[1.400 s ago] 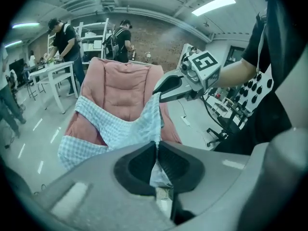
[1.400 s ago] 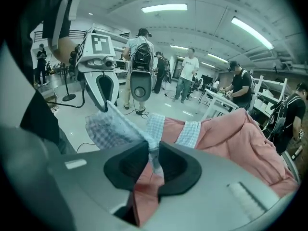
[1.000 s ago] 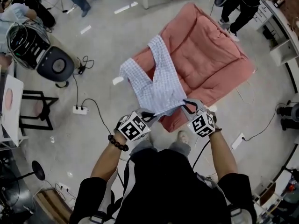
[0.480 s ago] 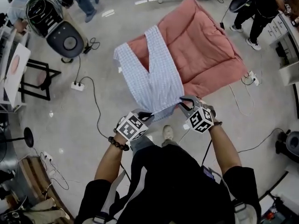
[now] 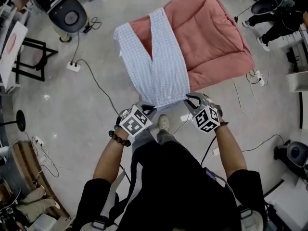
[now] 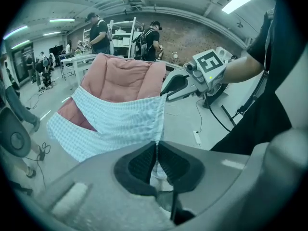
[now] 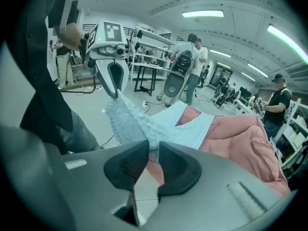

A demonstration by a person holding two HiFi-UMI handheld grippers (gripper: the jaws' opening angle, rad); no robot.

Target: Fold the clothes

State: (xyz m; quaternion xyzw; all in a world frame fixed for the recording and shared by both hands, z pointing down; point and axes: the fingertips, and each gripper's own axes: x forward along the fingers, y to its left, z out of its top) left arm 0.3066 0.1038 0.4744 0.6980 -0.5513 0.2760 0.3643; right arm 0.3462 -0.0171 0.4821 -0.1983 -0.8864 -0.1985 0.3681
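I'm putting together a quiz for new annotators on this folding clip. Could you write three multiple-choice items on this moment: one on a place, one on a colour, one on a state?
1. What do the legs of the trousers rest on?
A) a black chair
B) the pink pad
C) a white shelf

2. What colour are the trousers?
A) plain black
B) dark green
C) pale blue-and-white check

3. How do the two claws stand?
A) both shut on the waistband
B) both wide open
C) left open, right shut

Answers:
1 B: the head view shows the legs spread over the pad.
2 C: the fine check shows in every view.
3 A: the left claw and the right claw each pinch waistband cloth between their pads.
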